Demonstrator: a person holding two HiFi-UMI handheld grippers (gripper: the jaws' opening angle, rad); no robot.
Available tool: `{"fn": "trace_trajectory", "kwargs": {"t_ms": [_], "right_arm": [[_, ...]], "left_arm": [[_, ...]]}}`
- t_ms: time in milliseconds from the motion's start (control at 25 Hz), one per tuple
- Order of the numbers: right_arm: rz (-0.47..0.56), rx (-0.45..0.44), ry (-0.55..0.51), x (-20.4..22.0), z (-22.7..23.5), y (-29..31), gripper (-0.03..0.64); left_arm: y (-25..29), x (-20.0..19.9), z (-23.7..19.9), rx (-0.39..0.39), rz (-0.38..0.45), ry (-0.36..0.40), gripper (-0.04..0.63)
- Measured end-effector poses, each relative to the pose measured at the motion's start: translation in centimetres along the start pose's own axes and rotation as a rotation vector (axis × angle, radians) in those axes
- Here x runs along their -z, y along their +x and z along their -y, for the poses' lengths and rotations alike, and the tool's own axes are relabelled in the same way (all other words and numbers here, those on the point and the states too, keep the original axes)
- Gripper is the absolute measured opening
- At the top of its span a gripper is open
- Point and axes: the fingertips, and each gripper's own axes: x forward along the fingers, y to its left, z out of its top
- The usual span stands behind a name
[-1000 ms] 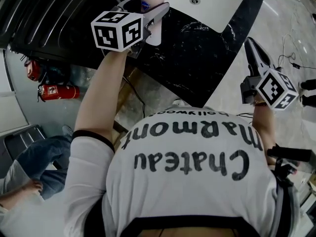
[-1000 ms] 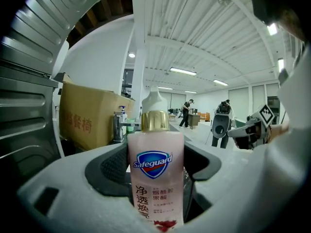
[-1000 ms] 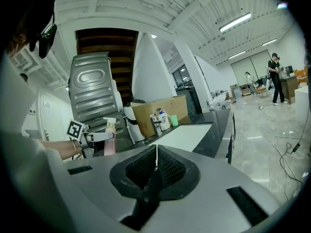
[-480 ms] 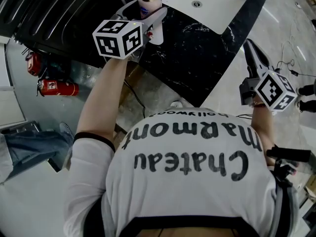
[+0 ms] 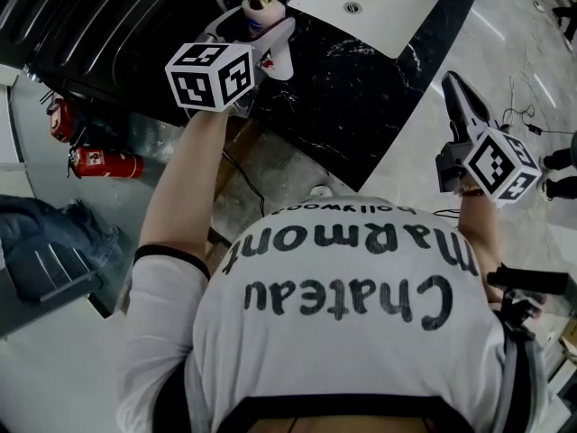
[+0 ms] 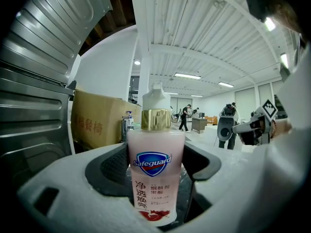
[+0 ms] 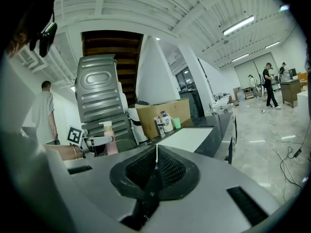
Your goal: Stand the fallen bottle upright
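Up top in the head view, the left gripper (image 5: pixel 257 34) is out over the black counter (image 5: pixel 361 97) with its jaws clamped on the bottle (image 5: pixel 279 59), one jaw on each side of the pink body. The white cap points up and away from the person. I can't tell from here whether the base is touching the counter or just above it. A white basin (image 5: pixel 370 3) is set into the counter just beside the bottle, toward the right. The right gripper (image 5: pixel 455 88) is well apart from all that, off the counter's edge and over the pale floor, with its jaws pressed together and nothing in them. A red extinguisher (image 5: pixel 104 162) lies on the floor at the left. Over in the left gripper view, the bottle fills the middle, upright between the jaws, with a gold collar under the cap and the blue label facing the camera. Both jaws hug its lower half. A cardboard box (image 6: pixel 95 125) sits behind it to the left. Right gripper view: the jaws meet in a thin line with nothing between them, and off to the left the bottle shows small, cap up.
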Motion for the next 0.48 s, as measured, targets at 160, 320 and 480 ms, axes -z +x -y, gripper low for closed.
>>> {"fn": "trace_trajectory", "kwargs": {"t_ms": [160, 320, 480], "right_arm": [[0.002, -0.006, -0.004, -0.1, -0.5, -0.5, 0.014], [0.003, -0.008, -0.004, 0.0, -0.8, -0.9, 0.014], [0.008, -0.013, -0.012, -0.1, -1.1, -1.4, 0.014]], "left_arm": [[-0.7, 0.2, 0.0, -0.009, -0.014, 0.0, 0.345], [-1.2, 0.3, 0.1, -0.017, -0.023, 0.003, 0.345], [-1.5, 0.3, 0.2, -0.024, -0.029, 0.004, 0.345]]}}
